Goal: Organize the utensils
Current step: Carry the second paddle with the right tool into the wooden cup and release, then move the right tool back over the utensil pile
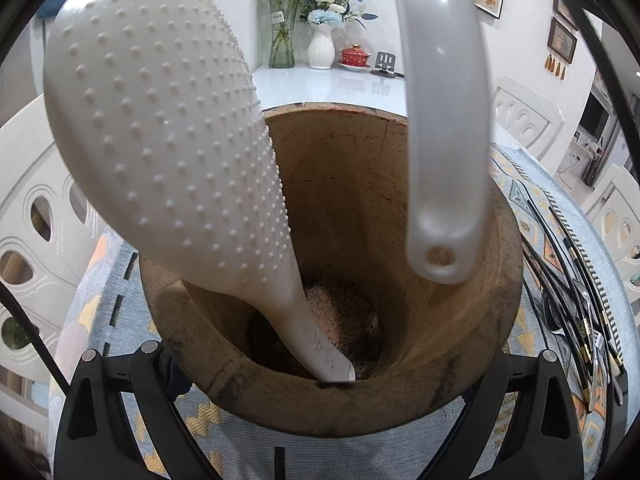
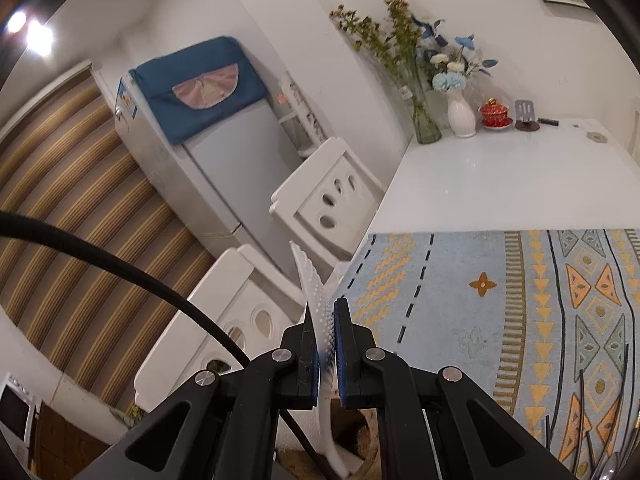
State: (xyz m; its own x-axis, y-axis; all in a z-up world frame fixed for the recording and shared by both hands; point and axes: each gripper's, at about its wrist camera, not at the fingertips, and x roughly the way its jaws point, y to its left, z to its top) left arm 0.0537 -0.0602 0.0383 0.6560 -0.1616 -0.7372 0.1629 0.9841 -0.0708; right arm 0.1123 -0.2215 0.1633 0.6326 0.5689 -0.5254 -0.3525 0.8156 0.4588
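A round wooden holder (image 1: 340,184) stands on the patterned cloth, filling the left wrist view. My left gripper (image 1: 348,360) straddles its near side with a black finger (image 1: 120,380) against each flank, gripping it. One white dotted rice paddle (image 1: 160,120) leans in the holder, handle down. A second white paddle handle (image 1: 444,140), with a hole at its tip, hangs from above over the holder's right rim. My right gripper (image 2: 327,316) is shut on that second paddle's dotted head (image 2: 316,292); its handle curves down toward the holder's rim (image 2: 360,444).
Black chopsticks and other dark utensils (image 1: 580,300) lie on the cloth (image 2: 500,300) right of the holder. White chairs (image 2: 328,196) stand at the table's left edge. Vases of flowers (image 1: 320,44) and a red lidded cup (image 1: 354,56) stand at the far end of the white table.
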